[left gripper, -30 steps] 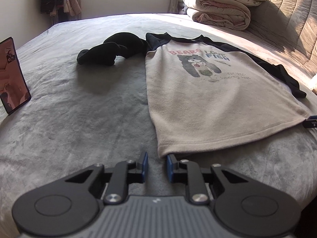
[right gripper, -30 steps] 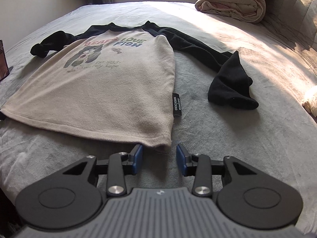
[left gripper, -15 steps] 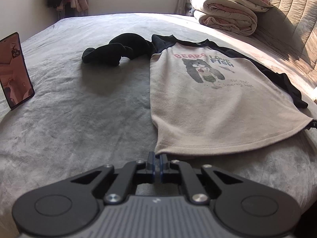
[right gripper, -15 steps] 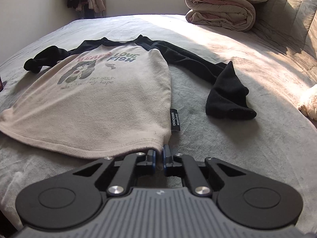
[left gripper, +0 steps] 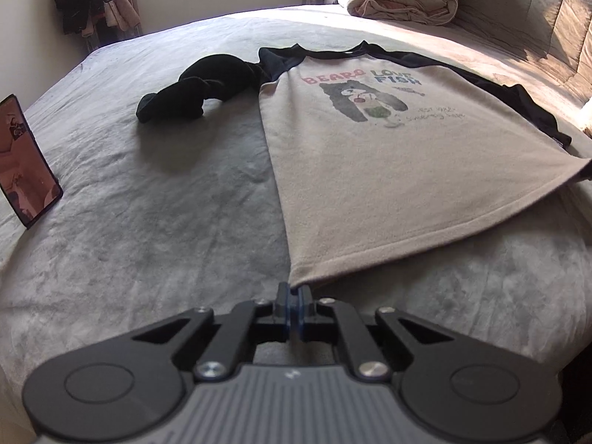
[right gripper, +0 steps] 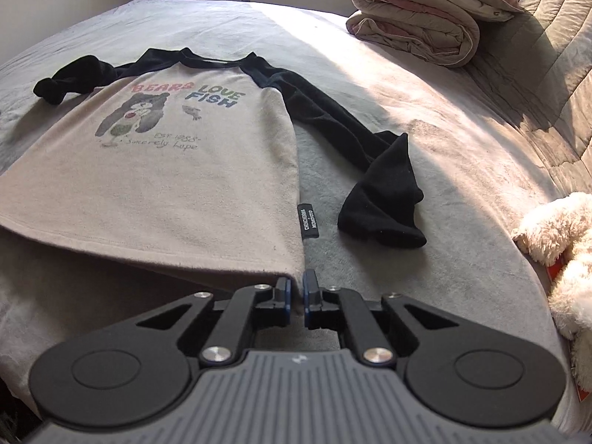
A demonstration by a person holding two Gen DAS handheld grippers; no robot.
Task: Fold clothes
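Soft, light fleece shirt [left gripper: 388, 185] will sag; hem corners are good holds. Left gripper [left gripper: 295, 296] and right gripper [right gripper: 296, 288] each seem clenched on one.

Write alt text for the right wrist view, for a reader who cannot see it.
The right gripper is shut on the near hem corner of a beige shirt with black sleeves, spread flat on a grey bed. The print reads "Bears Love Fish". A folded quilt lies at the far end and a fluffy white toy at the right edge.
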